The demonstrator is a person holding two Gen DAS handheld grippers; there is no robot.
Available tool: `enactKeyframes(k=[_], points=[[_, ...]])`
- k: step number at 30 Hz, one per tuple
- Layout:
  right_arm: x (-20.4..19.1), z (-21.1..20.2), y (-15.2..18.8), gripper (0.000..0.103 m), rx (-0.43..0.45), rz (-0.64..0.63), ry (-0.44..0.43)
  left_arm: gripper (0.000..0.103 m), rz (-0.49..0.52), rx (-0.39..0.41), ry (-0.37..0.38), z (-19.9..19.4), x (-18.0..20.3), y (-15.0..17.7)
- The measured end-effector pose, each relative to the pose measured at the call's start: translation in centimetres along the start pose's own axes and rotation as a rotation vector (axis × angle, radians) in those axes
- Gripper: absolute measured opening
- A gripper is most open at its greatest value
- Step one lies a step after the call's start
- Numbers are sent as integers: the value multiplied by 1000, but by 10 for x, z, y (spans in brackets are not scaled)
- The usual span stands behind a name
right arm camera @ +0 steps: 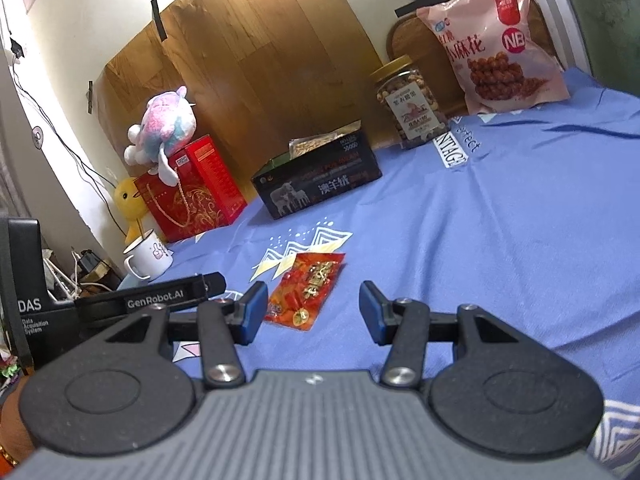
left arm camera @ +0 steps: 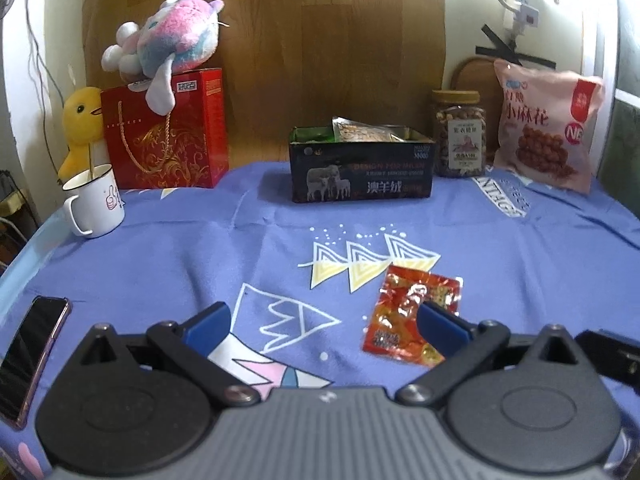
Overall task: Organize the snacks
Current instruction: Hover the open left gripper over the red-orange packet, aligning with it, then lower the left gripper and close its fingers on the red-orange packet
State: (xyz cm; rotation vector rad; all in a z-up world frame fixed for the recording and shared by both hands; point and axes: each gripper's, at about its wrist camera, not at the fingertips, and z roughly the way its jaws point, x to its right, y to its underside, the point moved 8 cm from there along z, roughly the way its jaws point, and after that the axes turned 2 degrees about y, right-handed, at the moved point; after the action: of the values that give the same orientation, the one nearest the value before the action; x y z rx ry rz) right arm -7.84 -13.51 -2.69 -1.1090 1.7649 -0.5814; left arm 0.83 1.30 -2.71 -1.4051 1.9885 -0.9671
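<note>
A small red foil snack packet lies flat on the blue cloth; it also shows in the right wrist view. My left gripper is open and empty, its right finger over the packet's near edge. My right gripper is open and empty, just short of the packet, which lies ahead by its left finger. A dark open box at the back holds a snack bag; the box also shows in the right wrist view.
A nut jar and a pink snack bag stand back right. A red gift bag with a plush toy, a yellow duck and a white mug stand back left. A phone lies near left.
</note>
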Motion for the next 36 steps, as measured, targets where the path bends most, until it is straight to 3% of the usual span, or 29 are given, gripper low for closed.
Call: enactKeyframes(k=[4,9,12,17,26,29,33,36], points=[[2,-1,-2,53,6,6,-5,103,-17,12,-10,0,-7,-1],[5,-4,-2,53,17,20,-9,102,-47,-18,48,4,-10,0],[6,-7,-3,53,26,23,-13,102,-33,7,55,-2,-5,-3],[9,-16,-4,53,43,28,-19,102,20,37,34,-11,9,-6],[7,-15,-1,53,27,18,-28,98,-40,20,53,-12,-7,-2],[2,-12,0,53,17,0,-32,98,-8,34,39,-14,-11,-4],[1,-7,5,53,-2,-8,-38,98,1,40,92,-16,-16,-9],[6,4,8,53,-28,4,-31,93,-28,-3,167,-6,-25,-16]])
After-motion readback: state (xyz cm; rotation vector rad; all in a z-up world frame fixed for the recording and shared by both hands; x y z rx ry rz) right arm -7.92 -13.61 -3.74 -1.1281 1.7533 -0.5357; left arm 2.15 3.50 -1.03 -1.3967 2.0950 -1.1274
